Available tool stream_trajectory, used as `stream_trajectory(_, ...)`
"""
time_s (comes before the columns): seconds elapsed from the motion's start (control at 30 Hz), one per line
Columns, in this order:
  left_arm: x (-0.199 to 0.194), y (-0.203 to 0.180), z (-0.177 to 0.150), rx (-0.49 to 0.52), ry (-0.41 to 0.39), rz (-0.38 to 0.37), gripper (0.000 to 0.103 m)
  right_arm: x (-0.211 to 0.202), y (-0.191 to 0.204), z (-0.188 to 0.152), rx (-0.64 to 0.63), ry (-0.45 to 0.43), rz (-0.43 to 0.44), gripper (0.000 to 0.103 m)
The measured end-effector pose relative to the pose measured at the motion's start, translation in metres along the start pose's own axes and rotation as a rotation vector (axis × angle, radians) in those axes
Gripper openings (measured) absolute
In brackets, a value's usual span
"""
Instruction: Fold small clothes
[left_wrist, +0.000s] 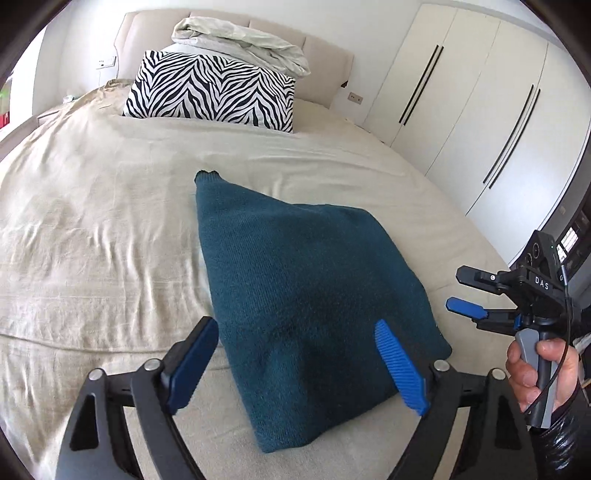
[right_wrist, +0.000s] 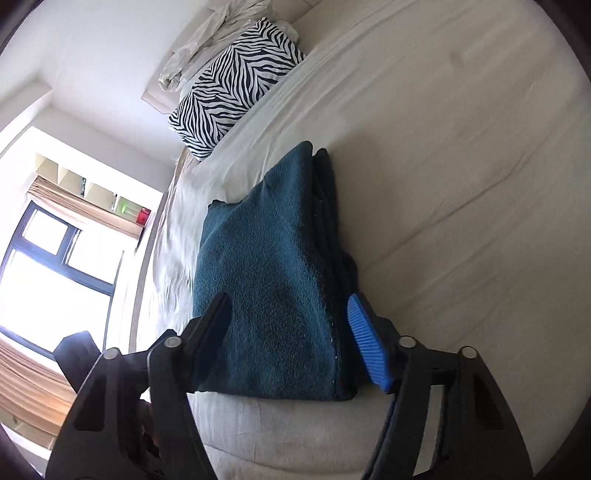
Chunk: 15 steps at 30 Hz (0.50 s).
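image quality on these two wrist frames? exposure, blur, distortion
Left wrist view: even light, sharp; fisheye bends the wardrobe doors; dark vignette in the corners. Right wrist view: the window is blown out white, the sweater reads dark beside it, the bed looks soft and the horizon is tilted.

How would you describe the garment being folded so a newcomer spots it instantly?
On the wide bed with the beige cover, look below the zebra-striped pillow near the headboard. The teal knit garment lies folded near the bed's front edge. It is the only dark, solid-coloured cloth there.
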<state>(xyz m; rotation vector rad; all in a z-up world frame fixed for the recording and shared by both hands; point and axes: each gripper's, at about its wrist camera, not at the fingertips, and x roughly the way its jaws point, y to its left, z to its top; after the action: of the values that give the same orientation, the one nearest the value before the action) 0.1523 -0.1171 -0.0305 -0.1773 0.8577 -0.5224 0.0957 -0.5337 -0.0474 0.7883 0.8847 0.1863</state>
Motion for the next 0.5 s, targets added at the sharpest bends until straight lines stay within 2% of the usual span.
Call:
stream_trajectory(0.13,0.029,0.041,0.004,-0.163,0.109,-0.065,0.089,0.026,-0.007,0.022,0.033,0.061,0.022,0.078)
stream_trajectory(0.2,0.038,0.057,0.003,-0.234,0.127,-0.077,0.089,0.043,-0.01,0.029,0.038,0.102,0.048,0.078)
stream_trajectory(0.27,0.045,0.067,0.004,-0.28,0.139,-0.107,0.089,0.065,-0.016,0.036,0.058,0.139,0.02,0.077)
stream_trajectory(0.43,0.073,0.07,0.027,-0.292,0.186,-0.171,0.089,0.1,-0.013,0.054,0.064,0.18,0.043,0.073)
stream_trajectory(0.5,0.087,0.07,0.034,-0.298,0.211,-0.188,0.089,0.118,-0.004,0.061,0.029,0.214,0.03,0.068)
